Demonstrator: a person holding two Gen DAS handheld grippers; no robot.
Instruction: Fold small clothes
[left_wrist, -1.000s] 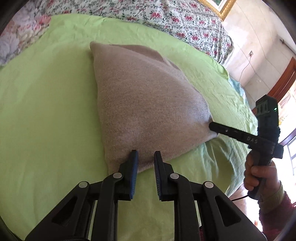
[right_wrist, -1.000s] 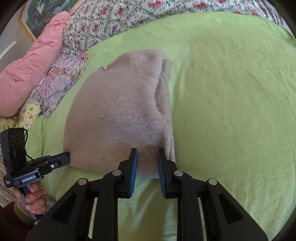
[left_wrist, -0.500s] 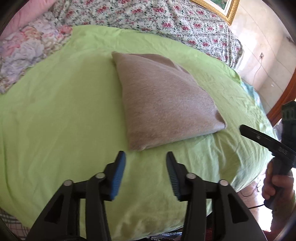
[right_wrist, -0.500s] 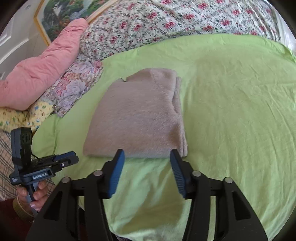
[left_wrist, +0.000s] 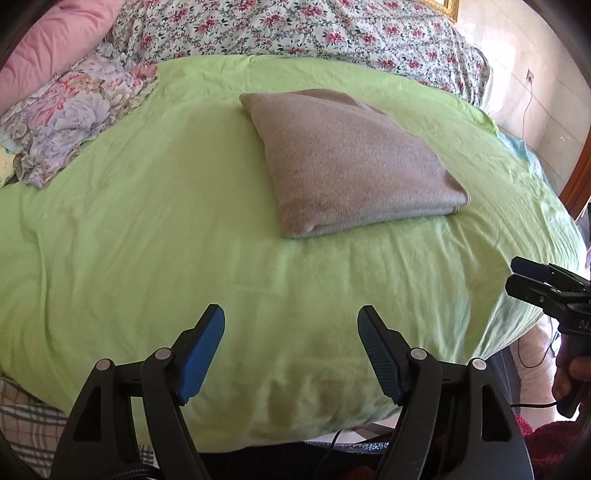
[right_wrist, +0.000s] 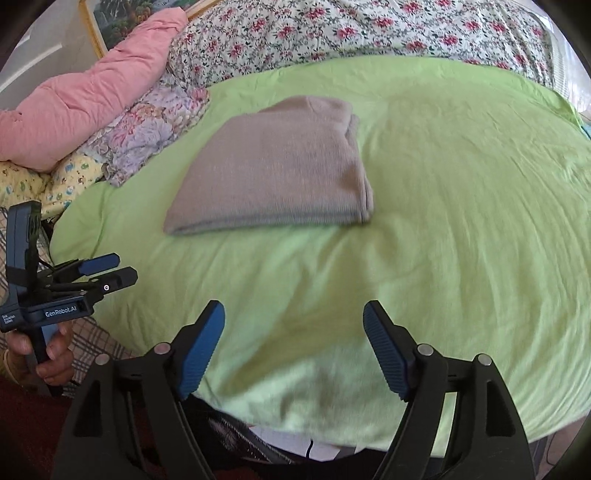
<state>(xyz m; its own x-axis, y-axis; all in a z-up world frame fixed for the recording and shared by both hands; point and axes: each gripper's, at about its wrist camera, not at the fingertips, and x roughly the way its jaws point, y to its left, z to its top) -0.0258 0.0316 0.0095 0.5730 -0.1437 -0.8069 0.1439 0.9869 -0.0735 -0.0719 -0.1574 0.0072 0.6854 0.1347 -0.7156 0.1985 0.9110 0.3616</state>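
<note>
A beige knit garment (left_wrist: 351, 162) lies folded into a flat rectangle on the green sheet (left_wrist: 147, 229); it also shows in the right wrist view (right_wrist: 280, 170). My left gripper (left_wrist: 291, 328) is open and empty, held back over the sheet's near edge, well short of the garment. My right gripper (right_wrist: 293, 325) is open and empty, also pulled back from the garment. Each gripper shows in the other's view: the right one (left_wrist: 524, 275) at the far right, the left one (right_wrist: 114, 269) at the far left.
A floral quilt (right_wrist: 332, 29) runs along the far side of the bed. A pink duvet (right_wrist: 85, 99) and flowered pillows (right_wrist: 147, 136) lie at the left. A checked cloth (left_wrist: 26, 410) hangs below the near edge. A wall and wooden door frame (left_wrist: 576, 177) stand at the right.
Both grippers were nearly shut on the garment's near edge a second ago. They have since opened wide and pulled back toward the bed's near edge. The garment now lies flat and untouched.
</note>
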